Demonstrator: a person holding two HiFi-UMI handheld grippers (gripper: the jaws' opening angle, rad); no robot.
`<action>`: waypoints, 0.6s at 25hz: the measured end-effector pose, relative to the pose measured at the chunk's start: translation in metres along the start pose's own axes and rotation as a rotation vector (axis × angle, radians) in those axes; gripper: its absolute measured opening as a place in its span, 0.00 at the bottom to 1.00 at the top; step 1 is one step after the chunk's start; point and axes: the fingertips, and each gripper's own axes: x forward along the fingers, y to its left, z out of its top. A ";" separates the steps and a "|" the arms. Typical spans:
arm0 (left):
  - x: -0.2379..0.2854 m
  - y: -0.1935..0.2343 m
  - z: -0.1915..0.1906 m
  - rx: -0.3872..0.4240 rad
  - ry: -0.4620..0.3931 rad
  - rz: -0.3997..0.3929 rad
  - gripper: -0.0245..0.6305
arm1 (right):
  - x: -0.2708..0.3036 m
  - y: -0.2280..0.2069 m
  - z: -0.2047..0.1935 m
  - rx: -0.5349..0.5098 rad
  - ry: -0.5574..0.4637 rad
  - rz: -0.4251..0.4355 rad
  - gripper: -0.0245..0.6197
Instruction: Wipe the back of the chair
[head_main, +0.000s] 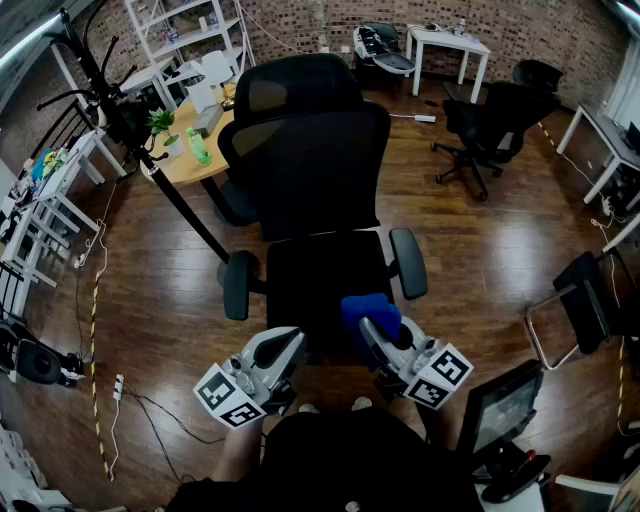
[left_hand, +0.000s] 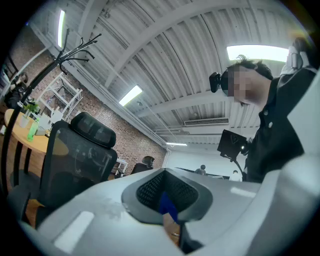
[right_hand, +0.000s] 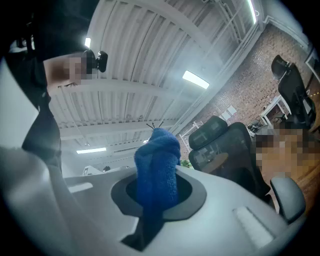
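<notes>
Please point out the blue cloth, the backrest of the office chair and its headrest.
blue cloth (right_hand: 157, 165), right gripper view, middle of the fold
backrest (head_main: 310, 175), head view, centre of its panel
headrest (head_main: 300, 85), head view, its centre

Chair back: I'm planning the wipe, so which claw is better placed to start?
Right. The right claw grips the blue cloth, with the chair back ahead of it; the left claw carries no cloth.
</notes>
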 end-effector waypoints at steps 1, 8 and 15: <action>0.004 0.000 -0.004 -0.003 0.009 -0.002 0.04 | -0.002 -0.005 0.000 0.004 0.000 -0.006 0.08; 0.016 0.025 -0.007 -0.029 0.020 -0.018 0.04 | 0.014 -0.027 -0.004 0.010 0.015 -0.026 0.08; 0.022 0.090 0.008 -0.064 -0.020 -0.093 0.04 | 0.076 -0.048 -0.004 -0.076 0.037 -0.070 0.08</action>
